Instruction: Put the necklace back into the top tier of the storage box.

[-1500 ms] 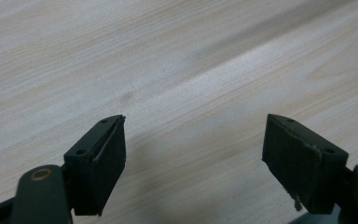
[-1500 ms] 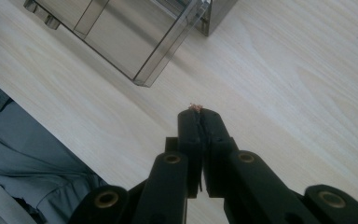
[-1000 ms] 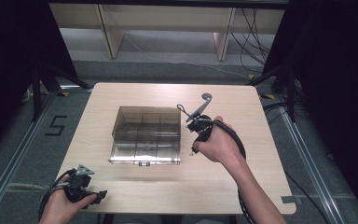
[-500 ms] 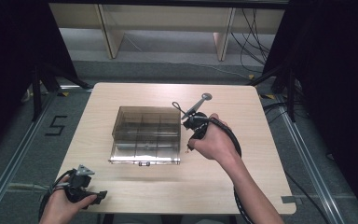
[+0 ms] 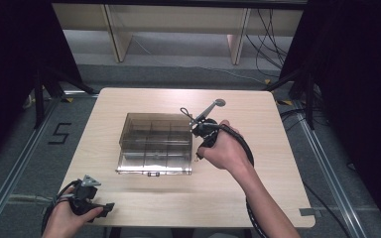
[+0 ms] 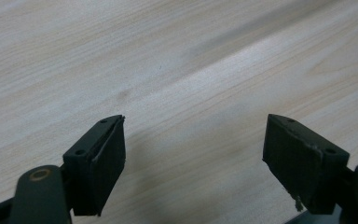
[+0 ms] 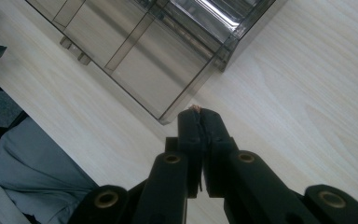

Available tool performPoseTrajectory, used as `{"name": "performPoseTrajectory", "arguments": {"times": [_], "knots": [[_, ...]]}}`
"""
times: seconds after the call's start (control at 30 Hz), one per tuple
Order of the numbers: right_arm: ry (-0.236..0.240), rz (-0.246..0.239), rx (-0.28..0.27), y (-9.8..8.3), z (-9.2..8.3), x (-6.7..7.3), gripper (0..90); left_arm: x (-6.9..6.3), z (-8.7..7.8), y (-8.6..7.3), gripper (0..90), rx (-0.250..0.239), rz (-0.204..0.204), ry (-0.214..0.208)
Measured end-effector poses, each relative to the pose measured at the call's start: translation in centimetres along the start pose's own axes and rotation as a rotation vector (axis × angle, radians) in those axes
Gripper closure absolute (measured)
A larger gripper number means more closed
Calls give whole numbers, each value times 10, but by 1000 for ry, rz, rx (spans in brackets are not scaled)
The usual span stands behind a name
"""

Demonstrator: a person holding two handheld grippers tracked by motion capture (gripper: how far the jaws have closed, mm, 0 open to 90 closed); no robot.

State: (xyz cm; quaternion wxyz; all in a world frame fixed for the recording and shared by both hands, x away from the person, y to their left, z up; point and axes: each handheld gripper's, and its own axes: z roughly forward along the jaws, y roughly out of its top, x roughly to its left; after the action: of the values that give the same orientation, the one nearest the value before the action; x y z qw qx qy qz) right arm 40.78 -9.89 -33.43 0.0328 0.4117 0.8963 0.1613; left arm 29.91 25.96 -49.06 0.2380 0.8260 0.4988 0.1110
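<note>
Smoky plastic organiser box (image 5: 154,144) beside our right gripper (image 7: 199,112), jaws pressed together, empty, tips at lid corner. Risk: nudge skids box. Left gripper (image 6: 193,154) wide open, empty.

The compartment box (image 5: 155,144) sits mid-table (image 5: 278,198), right hand-held gripper (image 5: 199,154) just beside its right side, left hand-held gripper (image 5: 110,208) at the near-left edge.

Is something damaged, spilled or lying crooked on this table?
Nothing is spilled or askew. The clear compartment box sits flat and square on the table. One small flaw: the pad on the open left gripper looks frayed at its lower edge.
</note>
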Motion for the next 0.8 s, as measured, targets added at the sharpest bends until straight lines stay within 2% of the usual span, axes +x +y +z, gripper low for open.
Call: {"name": "performPoseTrajectory", "arguments": {"times": [0.1, 0.13, 0.17, 0.33, 0.37, 0.5, 0.53, 0.57, 0.6, 0.8], "knots": [[10, 21, -1, 0, 0, 2, 883, 1, 0, 0, 208, 0, 0, 4], [10, 2, -6, 1, 1, 2, 883, 1, 1, 0, 208, -14, 3, 11], [7, 13, -9, 1, 1, 3, 883, 1, 1, 0, 208, -9, 4, 10], [10, 6, -7, 3, 1, 4, 883, 1, 0, 0, 208, 3, -1, 4], [9, 7, -3, 4, 0, 5, 883, 1, 1, 0, 208, -11, 0, 11], [8, 8, -4, 5, 1, 7, 883, 1, 1, 0, 208, -11, 3, 9], [9, -8, -9, 7, 1, 8, 883, 1, 0, 0, 208, 0, 0, 2], [11, -12, -8, 7, 1, 8, 883, 1, 1, 0, 208, -11, 1, 8], [11, 3, -2, 8, 1, 10, 883, 1, 1, 0, 208, -10, 3, 8], [16, -14, -6, 11, 3, 12, 882, 1, 0, 0, 208, -1, -5, 3]]}}
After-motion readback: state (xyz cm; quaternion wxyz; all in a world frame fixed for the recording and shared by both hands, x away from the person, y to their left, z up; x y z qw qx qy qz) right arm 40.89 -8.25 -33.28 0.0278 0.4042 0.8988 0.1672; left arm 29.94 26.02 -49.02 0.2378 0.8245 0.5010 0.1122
